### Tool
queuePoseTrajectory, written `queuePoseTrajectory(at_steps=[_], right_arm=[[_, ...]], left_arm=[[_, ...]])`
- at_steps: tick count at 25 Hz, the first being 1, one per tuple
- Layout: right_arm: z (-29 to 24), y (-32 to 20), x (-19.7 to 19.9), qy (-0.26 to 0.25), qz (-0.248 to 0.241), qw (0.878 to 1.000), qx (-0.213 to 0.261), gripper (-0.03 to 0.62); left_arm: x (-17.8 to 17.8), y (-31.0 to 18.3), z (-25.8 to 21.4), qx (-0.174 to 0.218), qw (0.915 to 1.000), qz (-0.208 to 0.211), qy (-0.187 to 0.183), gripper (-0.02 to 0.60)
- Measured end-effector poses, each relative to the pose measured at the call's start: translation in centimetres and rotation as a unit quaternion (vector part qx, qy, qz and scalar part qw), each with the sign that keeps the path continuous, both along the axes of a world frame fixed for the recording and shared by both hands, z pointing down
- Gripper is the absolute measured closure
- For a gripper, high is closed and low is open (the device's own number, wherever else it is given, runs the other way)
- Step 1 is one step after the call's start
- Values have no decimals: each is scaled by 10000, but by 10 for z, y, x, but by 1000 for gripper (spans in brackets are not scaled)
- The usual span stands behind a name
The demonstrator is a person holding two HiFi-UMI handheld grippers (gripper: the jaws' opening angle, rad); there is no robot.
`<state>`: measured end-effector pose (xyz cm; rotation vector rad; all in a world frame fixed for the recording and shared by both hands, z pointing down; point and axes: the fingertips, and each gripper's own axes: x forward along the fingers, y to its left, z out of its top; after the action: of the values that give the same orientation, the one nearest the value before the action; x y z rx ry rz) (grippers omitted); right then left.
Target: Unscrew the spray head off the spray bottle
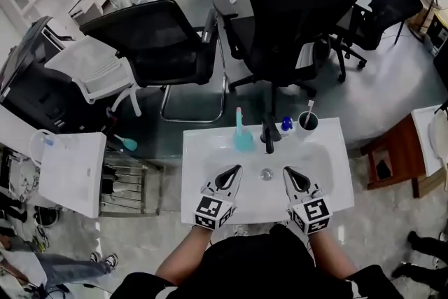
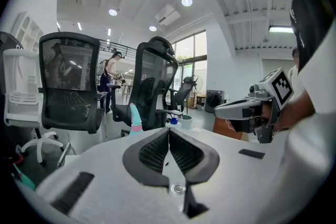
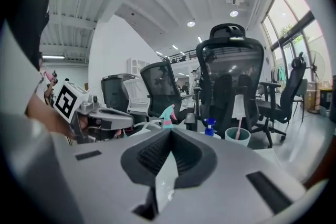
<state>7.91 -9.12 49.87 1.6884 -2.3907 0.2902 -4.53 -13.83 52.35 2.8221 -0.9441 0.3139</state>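
Observation:
A teal spray bottle (image 1: 242, 134) with a pink collar and teal spray head stands at the back rim of the white sink (image 1: 336, 164), left of the black faucet (image 1: 268, 135). It shows far off in the left gripper view (image 2: 136, 119) and the right gripper view (image 3: 167, 114). My left gripper (image 1: 236, 169) and right gripper (image 1: 287, 170) hover over the basin's front half, side by side, both shut and empty, well short of the bottle. Each gripper appears in the other's view: the right gripper (image 2: 218, 110), the left gripper (image 3: 140, 121).
A small blue-capped bottle (image 1: 286, 123) and a cup holding a toothbrush (image 1: 307, 121) stand right of the faucet. The drain (image 1: 266, 174) lies between the grippers. Black office chairs (image 1: 294, 3) stand behind the sink. A white cabinet (image 1: 70, 171) is at the left, a wooden stand (image 1: 392, 157) at the right.

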Motion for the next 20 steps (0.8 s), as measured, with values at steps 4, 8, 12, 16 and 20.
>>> queuePoseTrajectory(at_steps=[4, 8, 12, 16, 20], right_arm=[[4, -15, 10, -50, -303, 9995, -16, 589], [9, -20, 19, -4, -640, 9979, -71, 589], [19, -26, 30, -97, -903, 9957, -178, 589], [26, -30, 41, -380, -1071, 9931, -294, 589], [38, -30, 47, -332, -1291, 9904, -365, 589]], left_arm=[[10, -8, 4, -60, 9994, -319, -108, 568], [19, -12, 3, -148, 9978, -632, -112, 568], [27, -19, 7, -68, 9954, -914, -295, 568], [28, -19, 4, 69, 9917, -1251, -298, 535], [25, -23, 8, 61, 9860, -1646, -268, 374]])
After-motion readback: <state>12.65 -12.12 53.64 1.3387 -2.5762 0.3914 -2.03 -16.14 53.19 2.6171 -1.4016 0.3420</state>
